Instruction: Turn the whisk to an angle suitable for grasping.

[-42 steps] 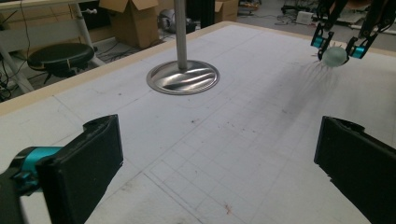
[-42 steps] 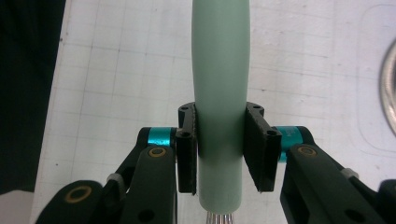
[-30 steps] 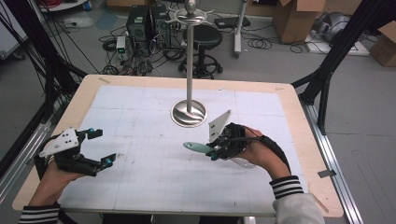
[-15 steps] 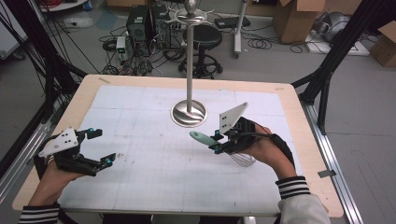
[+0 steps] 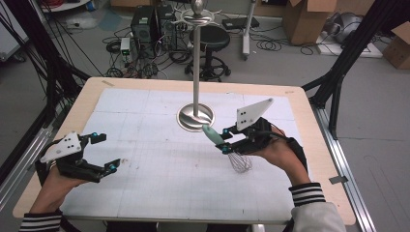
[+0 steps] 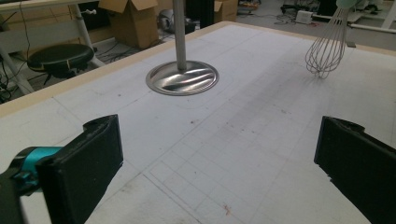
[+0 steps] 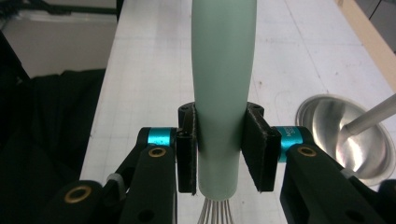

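Clamped by its green handle, whisk [image 5: 227, 147] sits btwn right gripper [image 5: 225, 140] jaws.

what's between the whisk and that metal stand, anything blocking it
Nothing visible. The whisk, clamped in the right gripper, hangs just off the stand base, with bare mat between them. The left gripper sits open far off.

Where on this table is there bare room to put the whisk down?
The white mat lies bare between the open left gripper and the right gripper, which clamps the whisk, and also behind the left gripper. The crowded spot is around the stand's round base, close to the whisk's handle.
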